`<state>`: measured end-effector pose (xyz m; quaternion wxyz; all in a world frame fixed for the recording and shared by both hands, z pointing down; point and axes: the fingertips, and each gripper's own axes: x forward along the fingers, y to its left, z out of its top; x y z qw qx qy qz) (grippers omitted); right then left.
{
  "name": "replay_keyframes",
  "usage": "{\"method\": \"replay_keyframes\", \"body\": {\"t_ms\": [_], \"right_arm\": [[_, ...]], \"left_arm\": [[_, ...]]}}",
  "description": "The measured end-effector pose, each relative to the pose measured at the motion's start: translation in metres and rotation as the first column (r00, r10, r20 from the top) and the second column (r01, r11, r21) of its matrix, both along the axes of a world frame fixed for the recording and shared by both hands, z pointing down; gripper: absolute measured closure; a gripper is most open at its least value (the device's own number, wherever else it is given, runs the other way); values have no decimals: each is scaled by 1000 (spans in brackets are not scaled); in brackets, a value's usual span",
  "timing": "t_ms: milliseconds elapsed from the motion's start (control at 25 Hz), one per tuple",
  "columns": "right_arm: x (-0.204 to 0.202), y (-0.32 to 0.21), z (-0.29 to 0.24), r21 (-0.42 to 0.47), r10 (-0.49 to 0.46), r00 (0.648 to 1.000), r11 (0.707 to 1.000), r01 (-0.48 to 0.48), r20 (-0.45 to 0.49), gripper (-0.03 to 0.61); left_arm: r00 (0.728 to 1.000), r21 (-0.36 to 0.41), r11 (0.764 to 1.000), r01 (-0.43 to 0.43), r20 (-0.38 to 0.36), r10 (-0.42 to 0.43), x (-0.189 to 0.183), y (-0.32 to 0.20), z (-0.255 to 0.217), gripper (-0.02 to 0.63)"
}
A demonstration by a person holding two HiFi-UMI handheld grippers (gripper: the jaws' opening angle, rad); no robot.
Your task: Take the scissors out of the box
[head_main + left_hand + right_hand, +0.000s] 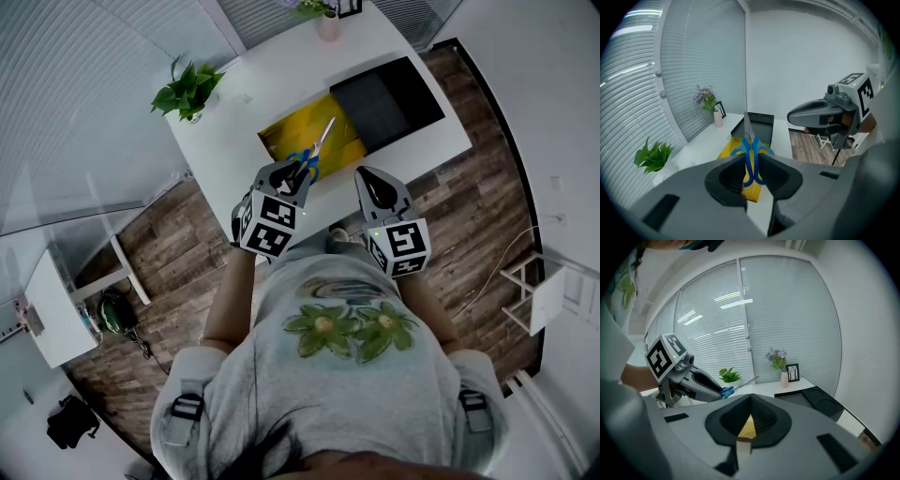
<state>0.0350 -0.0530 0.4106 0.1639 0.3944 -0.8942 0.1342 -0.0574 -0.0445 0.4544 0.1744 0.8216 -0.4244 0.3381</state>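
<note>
The left gripper (295,174) clamps the scissors (315,153) by the handles, blades pointing far over the box (279,141); the right gripper (369,182) is closed, empty.

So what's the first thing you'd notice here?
The scissors with blue handles jump out first: the left gripper is clamped on their handles and holds them over the bright yellow box on the white table. A black lid lies right beside the box, and a leafy green plant stands at the table's left corner.
</note>
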Motion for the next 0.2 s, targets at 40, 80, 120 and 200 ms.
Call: {"method": "replay_keyframes", "body": {"t_ms": [40, 80, 120, 200], "right_arm": [[1, 0, 1, -2, 1, 1000, 1000, -1, -1, 572], [1, 1, 1, -4, 2, 1000, 1000, -2, -2, 572], [2, 1, 2, -5, 3, 1000, 1000, -3, -2, 572], [2, 1, 2, -7, 5, 1000, 1000, -5, -3, 572]], "left_arm": [[1000, -1, 1000, -1, 0, 1, 1, 0, 0, 520], [1000, -1, 1000, -1, 1, 1, 1, 0, 0, 520], [1000, -2, 1000, -2, 2, 2, 1, 1, 1, 520], [1000, -4, 1000, -2, 4, 2, 1, 0, 1, 520]]}}
